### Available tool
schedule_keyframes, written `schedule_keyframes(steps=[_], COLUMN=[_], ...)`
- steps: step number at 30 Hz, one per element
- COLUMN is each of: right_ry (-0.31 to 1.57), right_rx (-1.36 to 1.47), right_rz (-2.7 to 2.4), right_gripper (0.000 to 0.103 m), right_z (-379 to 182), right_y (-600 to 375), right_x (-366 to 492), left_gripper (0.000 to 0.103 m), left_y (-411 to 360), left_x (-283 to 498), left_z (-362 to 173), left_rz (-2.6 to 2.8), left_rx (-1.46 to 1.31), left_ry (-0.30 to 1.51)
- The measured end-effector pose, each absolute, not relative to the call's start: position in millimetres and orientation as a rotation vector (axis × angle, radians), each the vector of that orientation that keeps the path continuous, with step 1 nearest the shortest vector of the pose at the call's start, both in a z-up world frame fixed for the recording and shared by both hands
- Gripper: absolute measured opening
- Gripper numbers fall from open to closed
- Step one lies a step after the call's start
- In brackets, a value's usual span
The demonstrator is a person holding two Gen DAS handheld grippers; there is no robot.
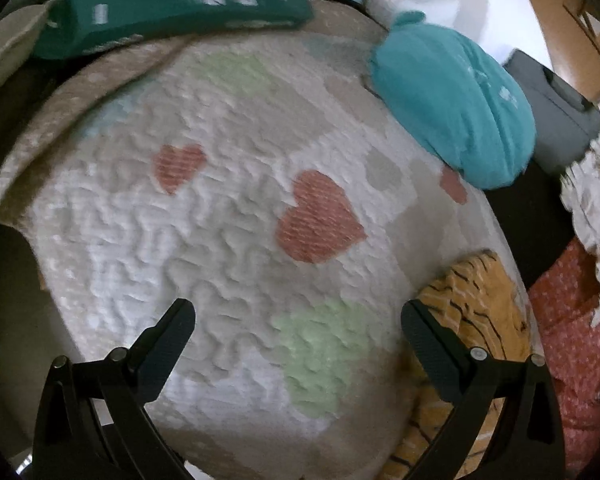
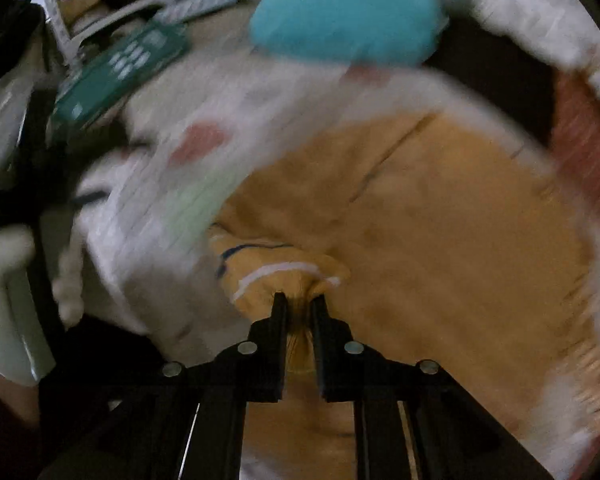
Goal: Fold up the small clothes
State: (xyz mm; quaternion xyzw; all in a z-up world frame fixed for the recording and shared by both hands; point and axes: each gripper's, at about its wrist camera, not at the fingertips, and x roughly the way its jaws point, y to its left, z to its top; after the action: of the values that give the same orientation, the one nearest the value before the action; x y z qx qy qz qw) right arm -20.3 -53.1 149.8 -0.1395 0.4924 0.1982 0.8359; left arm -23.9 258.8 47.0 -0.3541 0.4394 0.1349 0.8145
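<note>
— What am I seeing closest on the right wrist?

— My right gripper (image 2: 300,300) is pinching a bunched corner of the orange garment (image 2: 440,216), jaws nearly together on soft, striped-trimmed cloth. It's lying flat on the quilt (image 1: 204,248), spreading away from the gripper; the blur is hiding its long axis.

— And my left?

— The left gripper (image 1: 298,320) is hanging with jaws wide apart over the puckered, heart-patterned quilt, touching nothing. Farther back, a teal bundle (image 1: 452,108) is sitting, and a green toy phone (image 1: 172,4).
</note>
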Motion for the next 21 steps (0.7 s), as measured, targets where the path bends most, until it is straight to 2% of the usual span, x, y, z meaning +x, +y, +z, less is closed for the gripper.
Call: schedule_keyframes(steps=[3, 6, 13, 16, 18, 20, 21], right_ry=[0.982, 0.972, 1.092, 1.174, 1.140, 1.116, 1.109], right_rx=[-0.376, -0.445, -0.412, -0.286, -0.214, -0.116, -0.078], right_rz=[0.276, 0.103, -0.258, -0.316, -0.308, -0.182, -0.099], right_gripper=[0.012, 0.012, 0.013, 0.021, 0.026, 0.040, 0.040], right_z=[182.6, 186.0, 111.0, 72.1, 69.2, 71.5, 73.4], right_y=[-99.7, -150.8, -265.6, -295.7, -298.0, -283.9, -272.0], right_x=[13.8, 52.1, 126.1, 136.5, 123.9, 103.6, 93.8], left_gripper=[0.103, 0.103, 0.103, 0.103, 0.103, 0.103, 0.103], left_y=[238.0, 213.4, 153.4, 122.0, 103.7, 91.9, 86.0], left_x=[-13.1, -1.6, 23.3, 32.1, 35.2, 34.4, 33.2], left_z=[47.7, 48.2, 44.6, 36.9, 28.4, 20.0, 14.8], left_rz=[0.228, 0.182, 0.052, -0.011, -0.042, -0.067, -0.089], left_rx=[-0.729, -0.689, -0.608, -0.529, -0.474, -0.444, -0.443], left_ry=[0.955, 0.973, 1.027, 1.075, 1.118, 1.159, 1.188])
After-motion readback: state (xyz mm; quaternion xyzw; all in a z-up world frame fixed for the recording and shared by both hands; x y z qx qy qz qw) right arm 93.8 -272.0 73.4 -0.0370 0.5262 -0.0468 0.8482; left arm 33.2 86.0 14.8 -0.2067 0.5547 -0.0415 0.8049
